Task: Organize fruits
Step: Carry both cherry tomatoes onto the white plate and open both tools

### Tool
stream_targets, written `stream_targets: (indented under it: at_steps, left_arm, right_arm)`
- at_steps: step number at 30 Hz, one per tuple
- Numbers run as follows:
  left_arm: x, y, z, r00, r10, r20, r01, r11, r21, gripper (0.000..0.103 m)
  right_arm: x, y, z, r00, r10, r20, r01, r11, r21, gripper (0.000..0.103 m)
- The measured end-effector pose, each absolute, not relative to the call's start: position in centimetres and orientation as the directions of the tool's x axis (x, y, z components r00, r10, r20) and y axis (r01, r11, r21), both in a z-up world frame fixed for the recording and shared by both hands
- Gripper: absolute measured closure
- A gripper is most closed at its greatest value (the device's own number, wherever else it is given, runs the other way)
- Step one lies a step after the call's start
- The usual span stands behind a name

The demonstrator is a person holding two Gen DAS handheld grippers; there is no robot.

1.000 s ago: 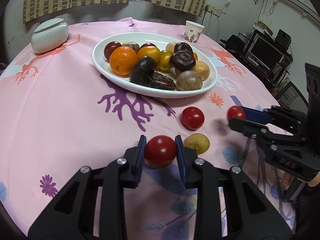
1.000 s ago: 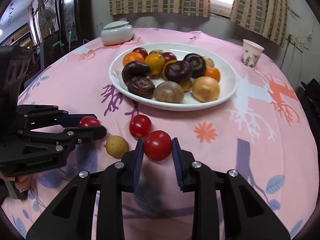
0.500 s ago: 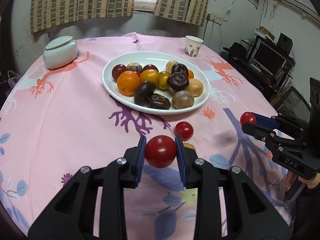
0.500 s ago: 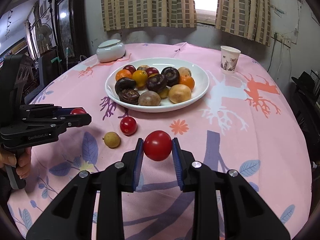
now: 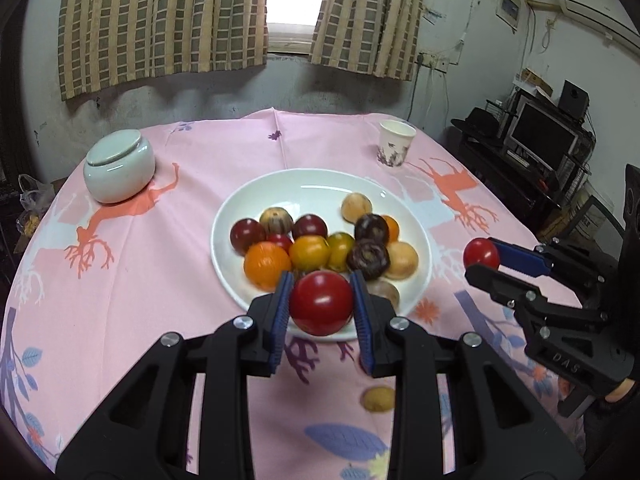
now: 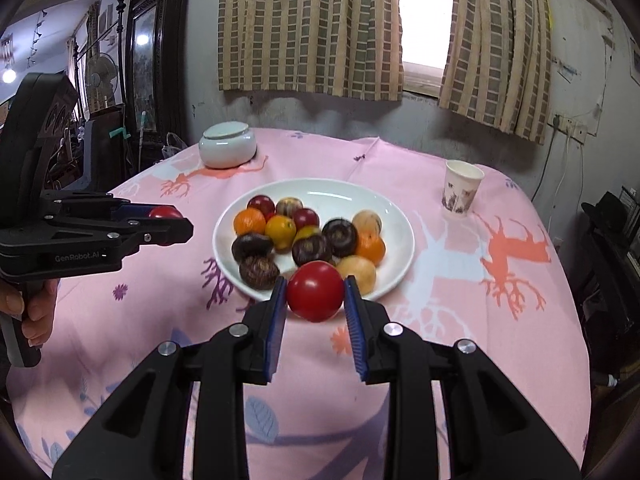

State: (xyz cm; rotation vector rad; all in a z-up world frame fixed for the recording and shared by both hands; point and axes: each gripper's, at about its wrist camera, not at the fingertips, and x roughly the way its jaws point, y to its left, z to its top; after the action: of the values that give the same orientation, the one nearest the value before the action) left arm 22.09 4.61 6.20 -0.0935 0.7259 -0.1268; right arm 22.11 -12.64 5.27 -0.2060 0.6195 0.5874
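Two red tomatoes, one clamped in our left gripper (image 5: pixel 321 304), one in our right gripper (image 6: pixel 315 297), have both come up off the worktop (image 5: pixel 120 280) since a second ago, now hanging near the white plate (image 5: pixel 224 268) front rim. Lift done; we reckon placement is next. Yellow fruit (image 5: pixel 378 399) still loose on cloth.

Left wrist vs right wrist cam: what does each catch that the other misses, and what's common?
Left wrist only: a small yellow-brown fruit loose on the tablecloth, plus a monitor on a rack at far right.

Right wrist only: the hand on the left gripper's handle, and a dark cabinet at left.

Both: white plate of mixed fruit, lidded ceramic jar, paper cup, checked curtains. The left gripper and the right gripper each clamp a red tomato.
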Motion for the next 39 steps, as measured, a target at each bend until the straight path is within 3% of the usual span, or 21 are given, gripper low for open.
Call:
stream_targets:
  at_steps: [19,20,23,31,33,39]
  left_arm:
    - [30.9,6.0,2.0,0.701,-0.112,-0.704,0.001,0.988,-0.155,0.073]
    - [31.0,6.1,1.9,0.704,-0.109,-0.702,-0.004,0.987,-0.158,0.070]
    - [30.7,6.5,2.3,0.729,-0.075,-0.680,-0.043,0.987,-0.154,0.034]
    - [28.3,6.6,4.2,0.753,-0.083,-0.653,-0.027,0.987,-0.157,0.033]
    - [27.2,6.4,4.5,0.752,-0.084,-0.653,-0.026,0.987,-0.157,0.033]
    - [23.0,4.6,3.9,0.728,-0.094,-0.679,0.015,0.992,-0.122,0.027]
  right_arm:
    - [32.2,-5.0,1.3,0.627,0.416,-0.659,-0.564,0.826,-0.015,0.074]
    - [32.5,-4.7,1.2,0.625,0.415,-0.662,-0.563,0.827,-0.013,0.074]
    - [33.1,-4.2,0.6,0.616,0.406,-0.675,-0.556,0.831,-0.009,0.074]
    - [31.8,-5.7,1.2,0.616,0.438,-0.655,-0.550,0.834,0.040,0.066]
    - [31.2,-6.5,1.6,0.614,0.452,-0.647,-0.549,0.833,0.060,0.053]
    - [28.1,-9.3,2.3,0.626,0.455,-0.633,-0.540,0.839,0.069,0.049]
